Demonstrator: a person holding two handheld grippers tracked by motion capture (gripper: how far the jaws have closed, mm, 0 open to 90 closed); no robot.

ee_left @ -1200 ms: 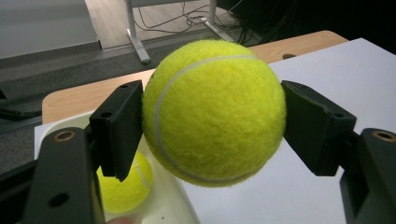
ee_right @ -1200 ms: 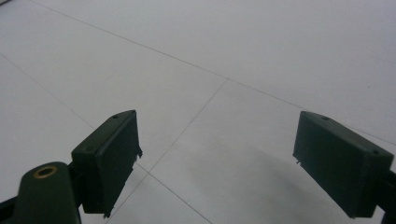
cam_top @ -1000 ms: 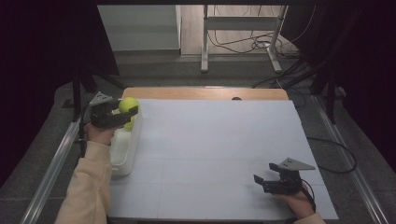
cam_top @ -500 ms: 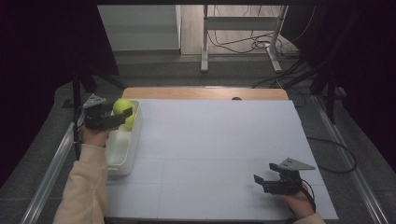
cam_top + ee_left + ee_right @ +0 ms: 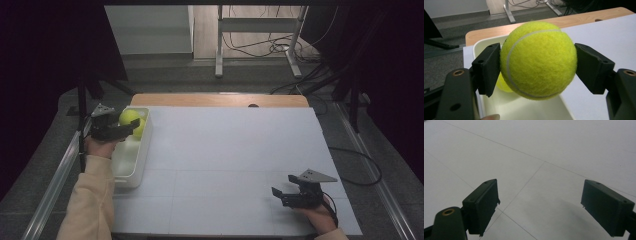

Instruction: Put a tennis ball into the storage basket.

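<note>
Left gripper [image 5: 537, 72] clamps tennis ball [image 5: 538, 60] over bin [image 5: 131, 165].

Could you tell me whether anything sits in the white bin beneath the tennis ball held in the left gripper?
Yes: a second tennis ball lies in the white bin just below the held tennis ball in the left gripper.

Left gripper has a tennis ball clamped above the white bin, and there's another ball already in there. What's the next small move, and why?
Probably lower the left gripper a little into the white bin, then open. Its jaws press both sides of the tennis ball, which hangs above the bin's far end beside the second ball. Releasing low should limit bouncing. The right gripper sits open and idle over the table.
</note>
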